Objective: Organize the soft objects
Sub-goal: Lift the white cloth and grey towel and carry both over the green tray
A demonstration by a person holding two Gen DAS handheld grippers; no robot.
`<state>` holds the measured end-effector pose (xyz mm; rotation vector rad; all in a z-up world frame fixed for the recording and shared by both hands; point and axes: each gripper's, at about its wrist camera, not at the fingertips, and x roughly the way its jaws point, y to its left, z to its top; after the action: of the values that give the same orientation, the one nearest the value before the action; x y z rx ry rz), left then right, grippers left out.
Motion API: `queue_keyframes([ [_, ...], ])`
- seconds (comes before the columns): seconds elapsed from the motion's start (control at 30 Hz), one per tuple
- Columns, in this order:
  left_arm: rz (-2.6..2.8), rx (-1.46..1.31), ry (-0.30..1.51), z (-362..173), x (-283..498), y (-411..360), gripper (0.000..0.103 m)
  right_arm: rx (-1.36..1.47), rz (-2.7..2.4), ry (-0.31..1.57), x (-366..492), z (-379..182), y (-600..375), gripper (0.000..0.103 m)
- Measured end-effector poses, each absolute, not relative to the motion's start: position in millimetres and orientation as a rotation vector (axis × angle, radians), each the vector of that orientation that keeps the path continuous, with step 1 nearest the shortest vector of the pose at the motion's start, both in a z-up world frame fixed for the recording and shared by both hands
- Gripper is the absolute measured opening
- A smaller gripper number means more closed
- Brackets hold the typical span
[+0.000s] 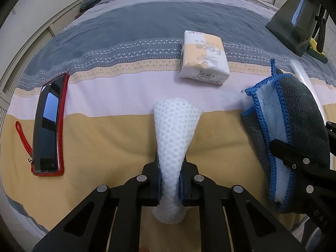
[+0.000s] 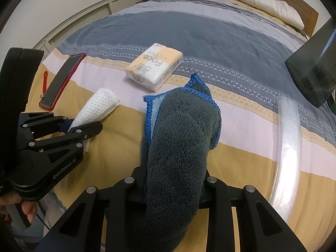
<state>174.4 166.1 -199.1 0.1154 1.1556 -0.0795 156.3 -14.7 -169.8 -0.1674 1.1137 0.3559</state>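
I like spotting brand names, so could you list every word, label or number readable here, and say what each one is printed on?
"Face": on the tissue pack lying on the bed, in large letters.
"GenRobot.AI": on the black body of the left hand-held gripper.
"DAS": partial letters on the right hand-held gripper's body; the rest is cut off.
The smaller print and red marks on the tissue pack are too small and blurred to read.

White honeycomb cloth (image 1: 175, 138): rolled, lay lengthwise on yellow stripe of bedspread (image 1: 105, 138). Grey fleece towel (image 2: 178, 157), blue-stitched edge: folded, draped lengthwise just right of cloth, far corner peaked.
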Motion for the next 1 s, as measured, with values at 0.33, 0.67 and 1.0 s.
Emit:
queue_keyframes([
  [0.33, -0.066, 0.088, 1.131, -184, 171, 171, 0.009, -0.153, 0.386, 1.072, 151, -153, -20, 0.028],
  [0.67, -0.010, 0.074, 1.100, -157, 161, 165, 0.009, -0.150, 0.413, 1.017, 131, -120, -37, 0.028],
  [1.0, -0.054, 0.079, 1.069, -119, 143, 117, 0.009, -0.176, 0.384, 0.948, 104, -80, -92, 0.028],
])
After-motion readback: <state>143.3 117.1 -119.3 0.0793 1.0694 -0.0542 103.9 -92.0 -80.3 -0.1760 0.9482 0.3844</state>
